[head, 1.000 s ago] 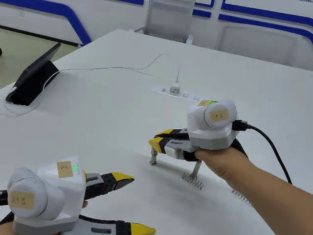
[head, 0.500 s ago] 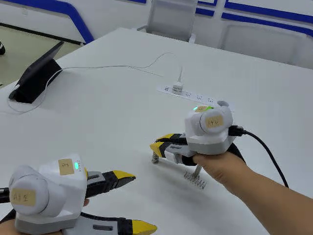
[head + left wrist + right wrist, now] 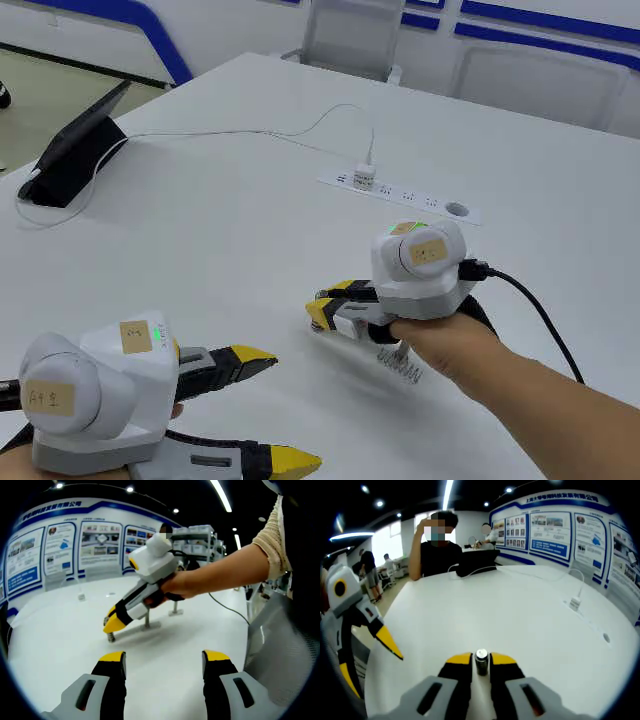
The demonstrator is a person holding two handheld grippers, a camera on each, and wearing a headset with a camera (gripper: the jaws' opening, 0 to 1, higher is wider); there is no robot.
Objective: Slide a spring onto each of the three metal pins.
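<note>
Three metal pins stand in a row on the white table (image 3: pixel 220 250). In the left gripper view the nearest pin (image 3: pixel 111 636) carries a coiled spring, and two bare pins (image 3: pixel 146 621) (image 3: pixel 174 609) stand behind it. My right gripper (image 3: pixel 318 308) (image 3: pixel 114 623) points down over that nearest pin. Its jaws are shut on the spring (image 3: pixel 481 662) at the pin's top. A loose spring (image 3: pixel 400 365) lies on the table under the right hand. My left gripper (image 3: pixel 285 410) (image 3: pixel 164 656) hangs open and empty at the near left, apart from the pins.
A white power strip (image 3: pixel 410 192) with a plug and thin cable lies at the back. At the far left a black tablet (image 3: pixel 70 150) leans on a stand. A grey chair (image 3: pixel 350 35) stands beyond the table. A person (image 3: pixel 437 550) sits at its far side.
My right gripper has come down lower over the nearest pin, so less of the spring and pin shows under its tip. The left gripper has stayed put.
</note>
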